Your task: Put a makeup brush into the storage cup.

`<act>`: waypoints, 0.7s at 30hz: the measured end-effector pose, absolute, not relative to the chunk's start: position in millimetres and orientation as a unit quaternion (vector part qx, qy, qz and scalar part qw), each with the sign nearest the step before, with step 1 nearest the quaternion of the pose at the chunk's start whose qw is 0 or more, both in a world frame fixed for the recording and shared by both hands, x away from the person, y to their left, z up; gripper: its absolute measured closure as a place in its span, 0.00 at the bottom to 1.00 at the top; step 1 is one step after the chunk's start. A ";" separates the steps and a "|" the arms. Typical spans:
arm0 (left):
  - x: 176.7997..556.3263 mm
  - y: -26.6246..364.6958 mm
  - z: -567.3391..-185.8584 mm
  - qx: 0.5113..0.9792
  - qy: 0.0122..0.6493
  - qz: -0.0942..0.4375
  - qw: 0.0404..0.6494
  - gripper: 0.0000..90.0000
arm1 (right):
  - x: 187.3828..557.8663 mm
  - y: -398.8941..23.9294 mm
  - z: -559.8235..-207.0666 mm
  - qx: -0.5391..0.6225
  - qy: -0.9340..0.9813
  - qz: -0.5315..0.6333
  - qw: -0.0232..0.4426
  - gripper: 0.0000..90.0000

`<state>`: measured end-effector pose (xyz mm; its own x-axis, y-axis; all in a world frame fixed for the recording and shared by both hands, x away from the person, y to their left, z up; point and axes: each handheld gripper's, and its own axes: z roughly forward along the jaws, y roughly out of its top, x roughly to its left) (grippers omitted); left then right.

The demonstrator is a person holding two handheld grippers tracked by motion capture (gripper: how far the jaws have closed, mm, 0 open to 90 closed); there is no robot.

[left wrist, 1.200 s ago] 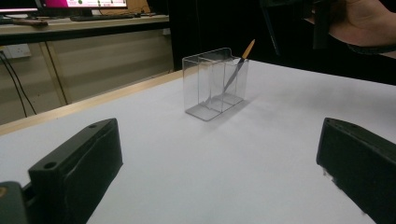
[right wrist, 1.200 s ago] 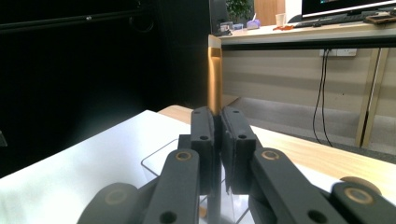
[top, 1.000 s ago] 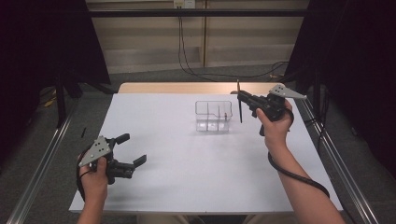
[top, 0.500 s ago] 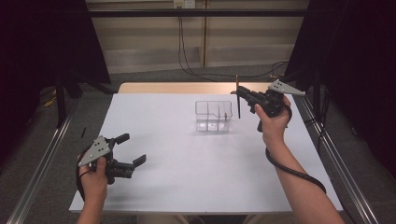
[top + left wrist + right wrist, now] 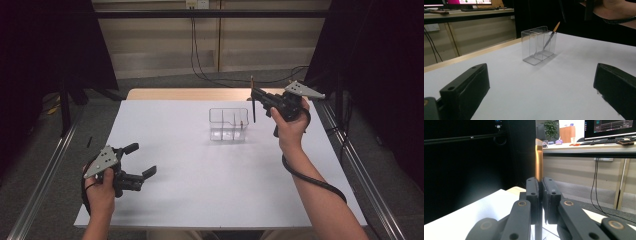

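Observation:
A clear plastic box (image 5: 229,125) with several compartments stands at the middle of the white table (image 5: 200,190). One thin pen (image 5: 551,35) with an orange top end leans inside the box's (image 5: 539,45) right-hand compartment. My right gripper (image 5: 254,95) hovers just right of the box and above it, shut on a second thin dark pen (image 5: 253,107) held upright. In the right gripper view the jaws (image 5: 541,182) pinch the pen's gold-orange shaft (image 5: 538,162). My left gripper (image 5: 141,159) rests low over the table's near left, open, with nothing between its jaws (image 5: 541,75).
Metal rails run along both sides of the table (image 5: 45,170). A wooden strip (image 5: 190,94) edges the far side. A black cable (image 5: 310,177) trails from the right gripper along the forearm.
The right gripper has edged slightly upward in the picture with the pen still upright in it. The left gripper has not moved.

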<state>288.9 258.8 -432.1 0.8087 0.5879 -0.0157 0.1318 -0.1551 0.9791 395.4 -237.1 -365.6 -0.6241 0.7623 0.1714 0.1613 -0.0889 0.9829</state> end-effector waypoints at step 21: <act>288.0 257.0 -429.6 0.739 0.239 0.192 0.600 0.00 | 407.7 -235.1 -367.0 0.364 0.632 0.641 0.238 0.94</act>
<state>288.0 257.0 -429.6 0.8125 0.5829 -0.0028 0.1220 -0.1654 0.9787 407.7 -235.1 -367.0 -0.6209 0.7660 0.1667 0.1549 -0.0887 0.9839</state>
